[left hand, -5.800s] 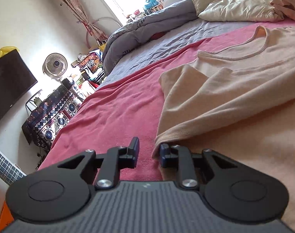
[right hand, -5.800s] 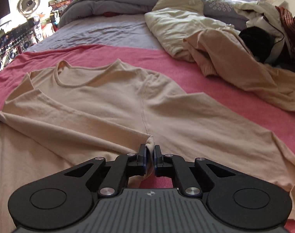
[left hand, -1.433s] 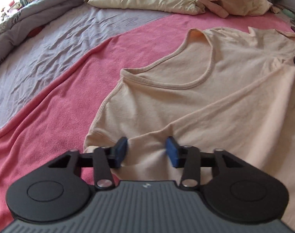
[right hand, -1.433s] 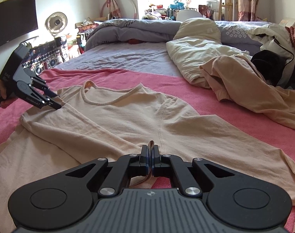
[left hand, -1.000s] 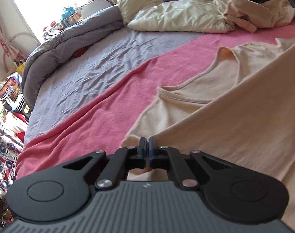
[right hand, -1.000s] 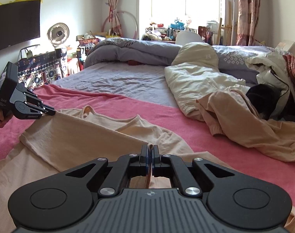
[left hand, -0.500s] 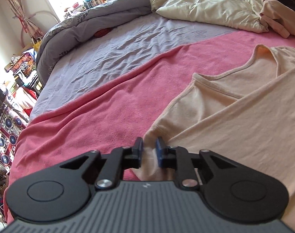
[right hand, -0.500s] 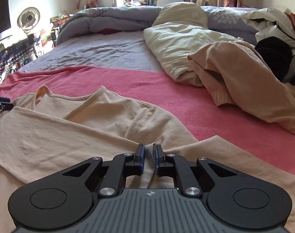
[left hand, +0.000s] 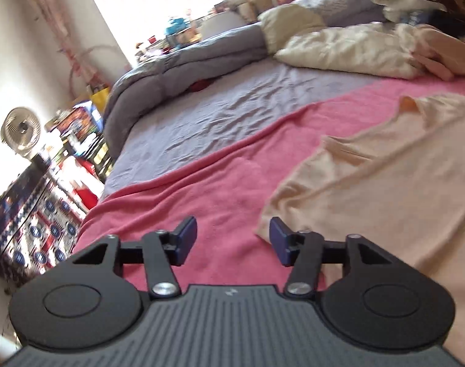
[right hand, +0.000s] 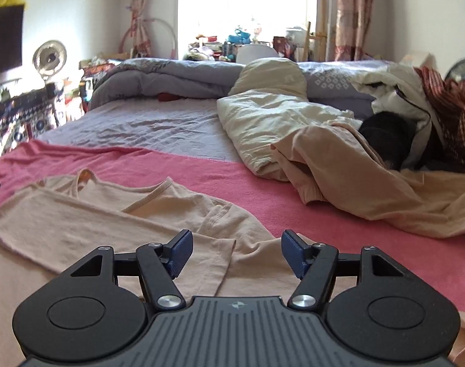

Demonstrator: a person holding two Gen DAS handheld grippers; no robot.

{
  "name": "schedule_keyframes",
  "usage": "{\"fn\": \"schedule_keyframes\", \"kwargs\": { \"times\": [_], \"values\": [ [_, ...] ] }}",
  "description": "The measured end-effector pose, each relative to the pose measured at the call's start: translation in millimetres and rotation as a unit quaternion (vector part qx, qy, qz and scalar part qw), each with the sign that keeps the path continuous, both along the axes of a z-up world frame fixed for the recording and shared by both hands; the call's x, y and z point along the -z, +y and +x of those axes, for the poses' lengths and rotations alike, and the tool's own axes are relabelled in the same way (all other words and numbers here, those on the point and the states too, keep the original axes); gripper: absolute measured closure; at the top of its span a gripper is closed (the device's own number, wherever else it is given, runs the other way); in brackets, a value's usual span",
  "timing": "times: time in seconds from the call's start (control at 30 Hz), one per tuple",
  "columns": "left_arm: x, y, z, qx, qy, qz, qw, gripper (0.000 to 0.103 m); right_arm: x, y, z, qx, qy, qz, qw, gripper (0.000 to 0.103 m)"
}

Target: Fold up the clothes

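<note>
A beige T-shirt [right hand: 116,226] lies on the pink blanket [right hand: 263,195], with its lower part folded up over the chest and the neckline showing beyond the fold. It also shows in the left wrist view [left hand: 385,189]. My left gripper [left hand: 232,238] is open and empty, just left of the shirt's folded corner. My right gripper [right hand: 236,252] is open and empty, just above the shirt's folded edge.
A pile of other clothes [right hand: 370,165] and a cream duvet [right hand: 278,122] lie at the back right of the bed. A grey quilt [right hand: 171,79] lies at the far end. A fan [right hand: 48,55] and a patterned cabinet [left hand: 33,214] stand left of the bed.
Both grippers lifted the shirt's lower part, carried it over the chest and laid it down. Both then opened and let go of the cloth.
</note>
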State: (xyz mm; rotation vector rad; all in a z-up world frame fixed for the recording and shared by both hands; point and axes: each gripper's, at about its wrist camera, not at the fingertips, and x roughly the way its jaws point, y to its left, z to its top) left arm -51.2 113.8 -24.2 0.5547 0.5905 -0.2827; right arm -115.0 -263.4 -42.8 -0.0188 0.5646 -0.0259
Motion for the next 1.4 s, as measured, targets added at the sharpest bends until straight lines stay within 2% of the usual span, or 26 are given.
{"fn": "schedule_keyframes", "kwargs": {
  "times": [0.03, 0.07, 0.13, 0.2, 0.23, 0.27, 0.3, 0.33, 0.37, 0.43, 0.5, 0.57, 0.6, 0.7, 0.8, 0.93, 1.0, 1.1, 1.3, 1.4],
  "values": [
    [5.3, -5.4, -4.9, 0.011, -0.004, 0.016, 0.9998, 0.025, 0.7, 3.9, 3.2, -0.002, 0.003, 0.005, 1.0, 0.04],
    [11.1, -10.7, -8.6, 0.02, -0.01, 0.034, 0.9992, 0.023, 1.4, 7.4, 6.8, -0.003, 0.006, 0.013, 1.0, 0.041],
    [21.6, -19.2, 5.7, -0.027, -0.015, 0.064, 0.9974, 0.025, 4.4, 12.0, 15.8, -0.002, 0.018, 0.04, 0.999, 0.055],
    [22.7, -15.9, 21.4, -0.054, 0.012, 0.032, 0.9979, 0.024, 13.3, 14.1, 26.5, 0.0, 0.046, 0.069, 0.997, 0.06],
    [33.6, -16.4, 25.8, -0.078, -0.001, 0.081, 0.9937, 0.023, 21.5, 16.4, 30.1, 0.009, 0.063, 0.059, 0.996, 0.061],
    [45.5, -17.3, 30.0, -0.102, -0.017, 0.137, 0.9851, 0.023, 30.0, 18.7, 33.6, 0.02, 0.08, 0.046, 0.996, 0.061],
    [57.5, -18.2, 34.2, -0.126, -0.033, 0.193, 0.9725, 0.023, 38.1, 18.7, 35.1, 0.027, 0.091, 0.037, 0.995, 0.06],
    [58.8, -11.5, 31.8, -0.14, -0.04, 0.195, 0.9699, 0.023, 43.6, 15.9, 29.7, 0.027, 0.075, 0.045, 0.996, 0.058],
    [58.9, -4.0, 28.7, -0.153, -0.044, 0.191, 0.9686, 0.025, 47.0, 12.7, 25.7, 0.029, 0.066, 0.055, 0.996, 0.058],
    [40.9, 8.5, 10.2, -0.138, -0.026, 0.124, 0.9823, 0.025, 47.5, 12.8, 23.7, 0.031, 0.062, 0.056, 0.996, 0.055],
    [24.4, 8.8, -24.0, -0.061, -0.016, 0.069, 0.9956, 0.022, 48.6, 16.2, 23.1, 0.032, 0.059, 0.046, 0.997, 0.053],
    [21.2, -6.1, -57.8, 0.016, -0.014, 0.068, 0.9975, 0.01, 49.1, 17.3, 22.8, 0.033, 0.058, 0.043, 0.997, 0.052],
    [21.9, -15.1, -70.5, 0.044, -0.017, 0.074, 0.9962, 0.01, 49.4, 16.3, 22.2, 0.033, 0.058, 0.045, 0.997, 0.052],
    [29.5, -34.4, -77.7, 0.052, -0.008, 0.074, 0.9959, 0.01, 49.7, 13.3, 21.6, 0.035, 0.057, 0.052, 0.996, 0.051],
    [28.1, -37.8, -65.5, 0.021, 0.011, 0.029, 0.9993, 0.01, 50.1, 13.4, 22.3, 0.036, 0.057, 0.05, 0.997, 0.05],
    [44.1, -43.4, -39.4, -0.048, -0.033, 0.082, 0.9949, 0.009, 50.7, 12.4, 21.8, 0.037, 0.055, 0.053, 0.996, 0.048],
    [44.0, -41.3, -28.0, -0.097, -0.031, 0.07, 0.9923, 0.009, 50.7, 12.2, 21.7, 0.038, 0.055, 0.053, 0.996, 0.048],
    [45.2, -30.4, -28.8, -0.165, -0.05, 0.079, 0.9819, 0.001, 50.7, 11.9, 21.6, 0.039, 0.055, 0.054, 0.996, 0.047],
    [46.3, -23.3, -41.0, -0.21, -0.046, 0.068, 0.9742, 0.0, 51.0, 10.4, 22.6, 0.04, 0.056, 0.057, 0.996, 0.045],
    [44.4, -16.4, -44.8, -0.208, -0.036, 0.05, 0.9761, 0.0, 51.2, 8.9, 23.5, 0.042, 0.057, 0.06, 0.996, 0.043]
  ]
}}
